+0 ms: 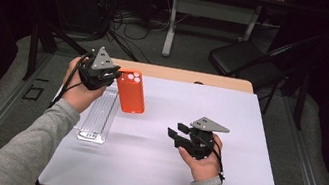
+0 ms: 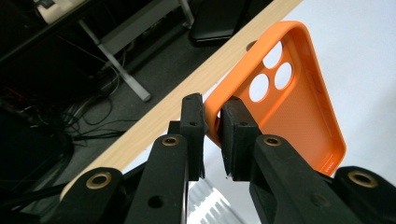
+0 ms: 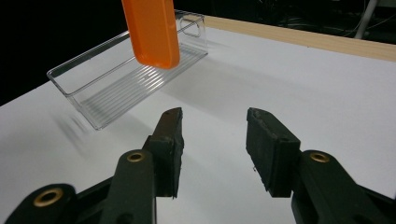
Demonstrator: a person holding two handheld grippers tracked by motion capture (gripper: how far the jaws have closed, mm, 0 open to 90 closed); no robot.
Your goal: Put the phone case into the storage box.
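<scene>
An orange phone case (image 1: 131, 91) hangs above the white table, held by its rim near the camera holes. My left gripper (image 1: 113, 77) is shut on that rim; in the left gripper view the case (image 2: 289, 102) shows its inner side beyond the closed jaws (image 2: 212, 126). The case (image 3: 152, 30) hangs over the clear plastic tray (image 3: 116, 79) in the right gripper view. My right gripper (image 1: 173, 132) is open near the table's middle, empty, its jaws (image 3: 212, 123) pointing toward the tray.
The clear ribbed tray (image 1: 97, 117) lies at the table's left side, below the left hand. A wooden strip (image 1: 185, 76) runs along the far edge. A black chair (image 1: 244, 60) and desk legs stand beyond the table.
</scene>
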